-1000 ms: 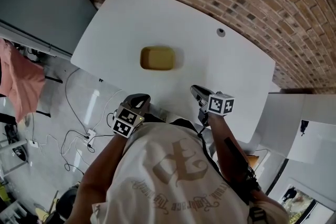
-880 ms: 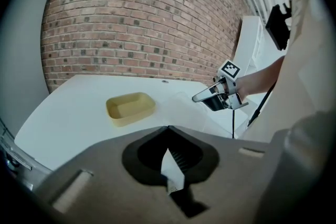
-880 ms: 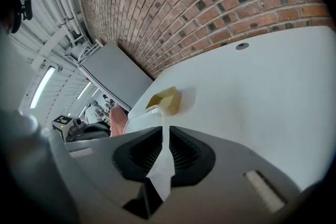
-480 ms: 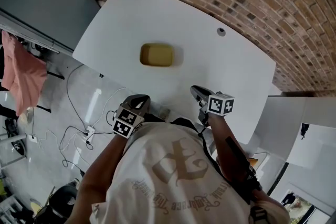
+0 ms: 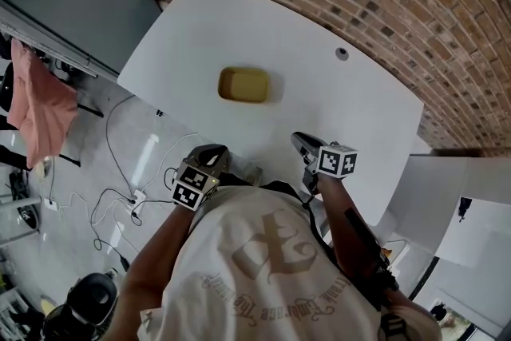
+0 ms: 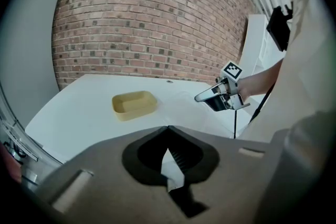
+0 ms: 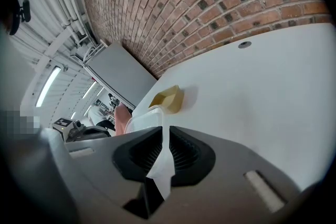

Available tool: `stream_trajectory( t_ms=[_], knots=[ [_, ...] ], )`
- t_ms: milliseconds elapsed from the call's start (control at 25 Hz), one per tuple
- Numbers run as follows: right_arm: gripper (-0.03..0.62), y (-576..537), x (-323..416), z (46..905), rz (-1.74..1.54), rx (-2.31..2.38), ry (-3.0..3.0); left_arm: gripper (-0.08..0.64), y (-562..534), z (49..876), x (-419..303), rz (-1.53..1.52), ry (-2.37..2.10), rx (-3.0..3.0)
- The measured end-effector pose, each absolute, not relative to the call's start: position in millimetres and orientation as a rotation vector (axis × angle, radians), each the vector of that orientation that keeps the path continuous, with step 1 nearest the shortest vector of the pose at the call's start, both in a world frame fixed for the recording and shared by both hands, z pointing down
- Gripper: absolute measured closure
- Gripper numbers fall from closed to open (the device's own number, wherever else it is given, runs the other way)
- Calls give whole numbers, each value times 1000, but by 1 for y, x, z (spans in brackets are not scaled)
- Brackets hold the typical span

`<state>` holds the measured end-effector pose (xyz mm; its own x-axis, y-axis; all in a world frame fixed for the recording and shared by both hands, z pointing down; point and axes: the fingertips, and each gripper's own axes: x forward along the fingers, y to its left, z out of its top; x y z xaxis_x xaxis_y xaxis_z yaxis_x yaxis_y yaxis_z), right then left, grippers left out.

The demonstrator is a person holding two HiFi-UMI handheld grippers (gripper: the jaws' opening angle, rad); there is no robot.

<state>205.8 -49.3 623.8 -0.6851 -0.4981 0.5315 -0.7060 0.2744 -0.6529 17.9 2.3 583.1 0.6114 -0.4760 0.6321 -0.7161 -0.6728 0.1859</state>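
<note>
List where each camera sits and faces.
Head view: on the person's head, looking down at the table and yellow tray; shirt, forearms, left gripper and right gripper show.
Left gripper view: rides the left gripper, facing the brick wall; its jaws, shut on a white strip, and the right forearm show.
Right gripper view: rides the right gripper, facing the wall; only its jaws show, shut on a second white strip.
All three share the tray.

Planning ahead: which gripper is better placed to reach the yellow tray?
Left gripper, slightly: the yellow tray looks nearer in its view than in the right gripper's. Both pinch a white sheet.
</note>
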Motion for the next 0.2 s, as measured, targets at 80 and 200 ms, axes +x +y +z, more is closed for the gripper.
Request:
stream_trajectory(
  t_ms=[80, 200],
  knots=[
    [541, -51, 207, 623, 1360, 1124, -2323, 555, 2, 583, 18, 769, -953, 2413],
    [541, -50, 206, 624, 1383, 1105, -2329, 555, 0, 582, 19, 768, -961, 2410]
  ],
)
